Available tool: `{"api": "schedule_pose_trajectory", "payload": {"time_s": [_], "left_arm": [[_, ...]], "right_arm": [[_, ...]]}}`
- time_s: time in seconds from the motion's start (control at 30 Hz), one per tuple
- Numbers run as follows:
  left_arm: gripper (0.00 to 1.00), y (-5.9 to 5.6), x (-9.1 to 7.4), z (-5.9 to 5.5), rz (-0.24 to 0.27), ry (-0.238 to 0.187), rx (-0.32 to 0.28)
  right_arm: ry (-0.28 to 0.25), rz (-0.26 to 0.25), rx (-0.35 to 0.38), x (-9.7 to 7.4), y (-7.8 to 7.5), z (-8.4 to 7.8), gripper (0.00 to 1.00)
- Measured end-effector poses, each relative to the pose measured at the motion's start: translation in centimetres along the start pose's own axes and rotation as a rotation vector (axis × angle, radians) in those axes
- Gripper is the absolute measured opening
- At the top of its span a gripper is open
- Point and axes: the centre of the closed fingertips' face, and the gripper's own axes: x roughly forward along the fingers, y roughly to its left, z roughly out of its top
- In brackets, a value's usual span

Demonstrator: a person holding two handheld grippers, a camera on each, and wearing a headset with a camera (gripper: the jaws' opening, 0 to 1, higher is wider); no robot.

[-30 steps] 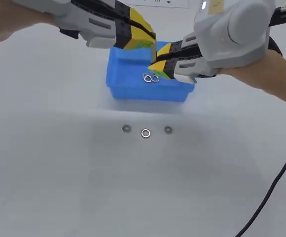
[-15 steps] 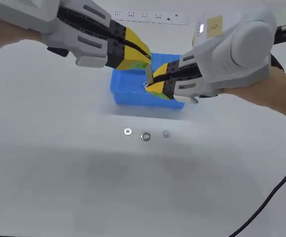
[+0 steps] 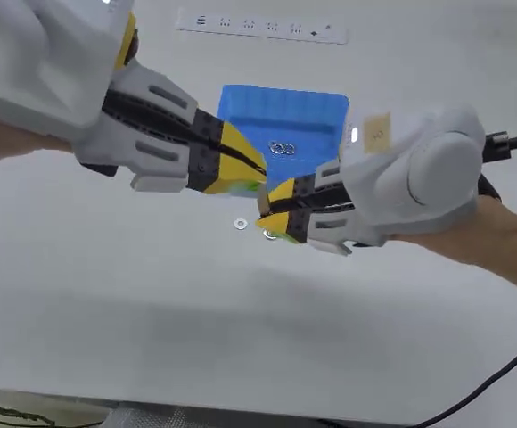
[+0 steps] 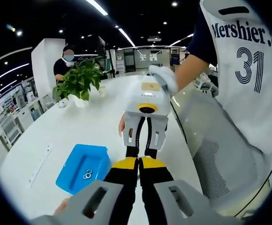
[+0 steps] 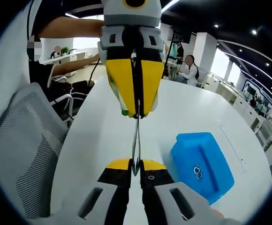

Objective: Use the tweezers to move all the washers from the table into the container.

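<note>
The blue container [image 3: 241,102] stands at the back of the white table with two washers [image 3: 283,149] in it. In front of it a loose washer [image 3: 241,223] lies on the table. A second washer [image 3: 269,234] peeks out from under my right gripper [image 3: 267,218]. My left gripper [image 3: 258,174] comes in from the left, tip to tip with the right one. In the right gripper view the thin steel tweezers [image 5: 136,140] run from my shut right gripper [image 5: 135,165] up into the shut left gripper [image 5: 137,115]. The left gripper [image 4: 139,164] faces the right one head on.
A white power strip [image 3: 258,25] lies along the far edge. A black cable [image 3: 499,374] trails off my right hand. The table's near edge runs along the bottom of the head view. The container [image 4: 72,173] [image 5: 187,145] sits beside both grippers; a potted plant [image 4: 79,82] stands further off.
Both grippers have come down from above the container to the table just in front of it, over the loose washers. The head camera has also shifted.
</note>
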Motion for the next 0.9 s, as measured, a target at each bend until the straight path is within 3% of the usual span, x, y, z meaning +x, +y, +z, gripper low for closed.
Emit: {"api": "schedule_pose_trajectory", "payload": {"time_s": [0.17,0.47,0.9], "left_arm": [[0.05,0.8,0.3,-0.3,0.005,-0.006,-0.076],[0.05,2.2,1.4,-0.7,-0.005,-0.020,-0.063],[0.05,1.5,2.1,-1.5,-0.016,-0.023,-0.081]], "right_arm": [[-0.002,-0.001,0.022,0.3,-0.5,-0.4,0.08],[0.010,-0.026,0.021,0.7,-1.8,-1.4,0.08],[0.018,-0.032,0.031,1.1,-1.4,-2.6,0.09]]}}
